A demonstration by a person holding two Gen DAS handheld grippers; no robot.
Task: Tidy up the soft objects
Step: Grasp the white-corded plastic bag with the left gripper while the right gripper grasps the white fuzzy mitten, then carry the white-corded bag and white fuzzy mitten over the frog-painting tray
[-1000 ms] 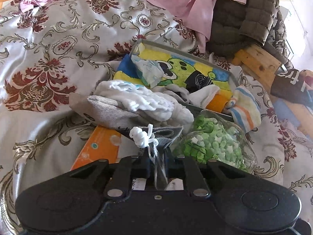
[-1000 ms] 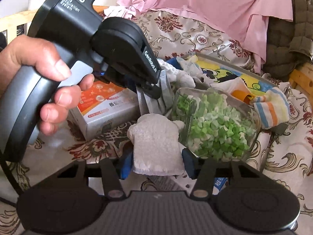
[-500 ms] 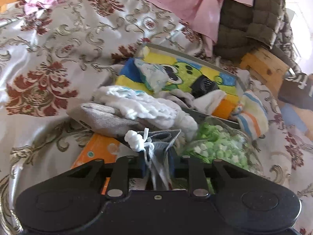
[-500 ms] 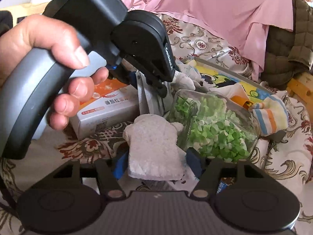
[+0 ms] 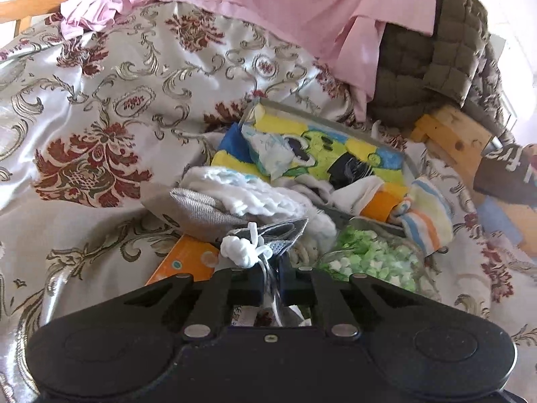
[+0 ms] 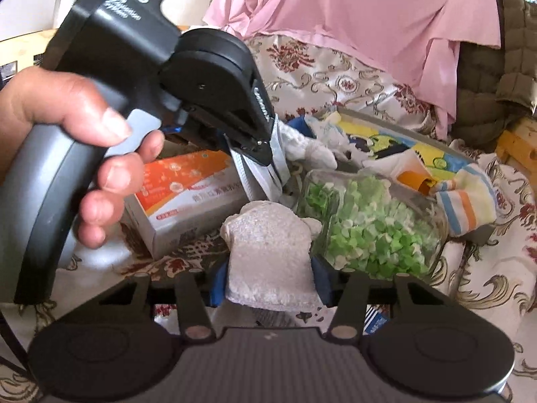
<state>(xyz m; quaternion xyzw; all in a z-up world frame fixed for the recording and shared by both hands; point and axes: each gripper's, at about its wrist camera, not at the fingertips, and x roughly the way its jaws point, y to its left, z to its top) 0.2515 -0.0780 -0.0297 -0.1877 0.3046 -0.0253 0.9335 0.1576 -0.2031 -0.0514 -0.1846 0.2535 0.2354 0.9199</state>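
Note:
My left gripper [image 5: 271, 268] is shut on a grey face mask [image 5: 285, 235] whose knotted white ear loops [image 5: 240, 250] stick up at its tips. In the right wrist view that left gripper [image 6: 265, 154], held in a hand [image 6: 67, 127], pinches the mask [image 6: 270, 178] above the orange-and-white box [image 6: 188, 194]. My right gripper [image 6: 270, 278] has a pale fuzzy cloth [image 6: 268, 248] between its blue pads; the jaws are closing and the pads press its sides. Beyond lies a cartoon-printed tray [image 5: 335, 119] holding several soft items.
A clear jar of green bits [image 6: 369, 221] lies just right of the fuzzy cloth. A striped sock [image 5: 426, 215] hangs over the tray's near corner. A white knit cloth [image 5: 255, 191] and grey cloth [image 5: 201, 211] pile at its left. Pink sheet [image 5: 285, 6] and olive jacket [image 5: 429, 53] lie behind.
The left gripper's jaws have drawn tighter on the mask and it has tilted slightly. The right gripper's pads have opened a little and come back in on the fuzzy cloth.

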